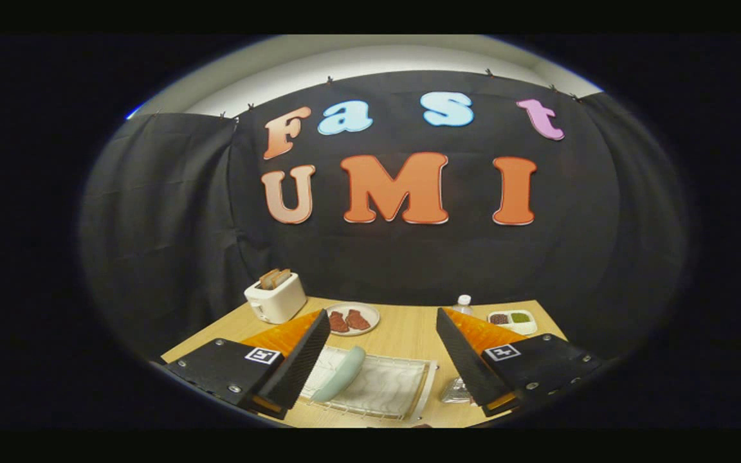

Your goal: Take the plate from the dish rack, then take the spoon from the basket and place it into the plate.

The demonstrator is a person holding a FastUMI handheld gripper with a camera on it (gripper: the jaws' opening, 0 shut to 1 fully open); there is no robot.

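Note:
My gripper (pixel 383 318) is open, held high above the wooden table (pixel 409 334), with nothing between its fingers. Below and between the fingers lies a white wire dish rack (pixel 383 389). A pale blue-green plate (pixel 341 374) stands on edge in the rack's left part, close to the left finger (pixel 300 366). The right finger (pixel 467 360) is over the rack's right side. A crinkled clear item (pixel 455 391) lies just right of the rack, partly hidden by the right finger; I cannot tell what it is.
A white toaster (pixel 275 299) with bread slices stands at the table's far left. Beyond the fingers sit a white plate with two reddish pieces (pixel 352 319), a small bottle (pixel 464 303) and a white tray with dark and green portions (pixel 513 320).

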